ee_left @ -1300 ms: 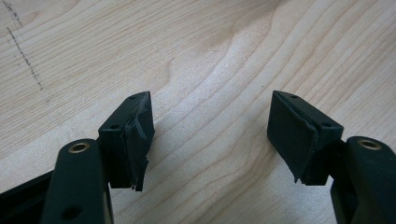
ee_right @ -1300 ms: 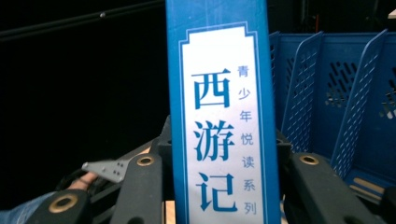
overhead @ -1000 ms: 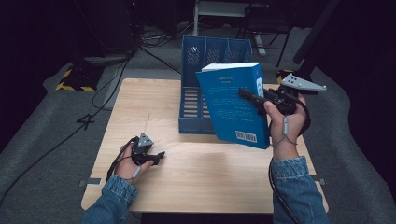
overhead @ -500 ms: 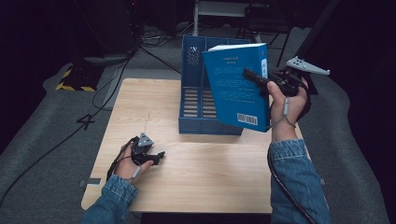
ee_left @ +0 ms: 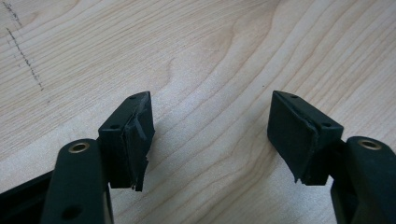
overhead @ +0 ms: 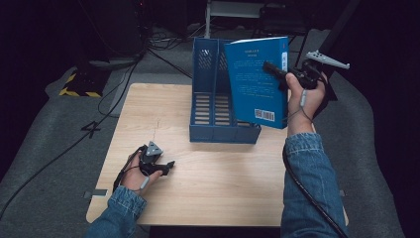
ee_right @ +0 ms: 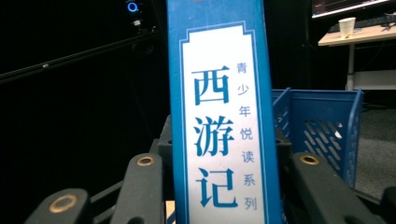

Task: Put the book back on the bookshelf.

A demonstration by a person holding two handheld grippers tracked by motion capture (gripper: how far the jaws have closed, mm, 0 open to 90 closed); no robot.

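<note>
Blue book (overhead: 257, 82), pinched at its spine edge by the right hand-held gripper (overhead: 277, 74), hangs upright in the air with its long axis near vertical, just above and in front of the blue file holder (overhead: 218, 106) on the table (overhead: 218, 178). The holder's open slots lie below and to the left of the book, so the likely next move is downward and leftward. The left hand-held gripper (ee_left: 210, 135) rests on the table, jaws spread and empty, well apart from the holder.

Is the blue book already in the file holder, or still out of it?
Out. The right gripper holds the blue book upright in the air above the blue file holder; its bottom edge is not down in a slot.
</note>
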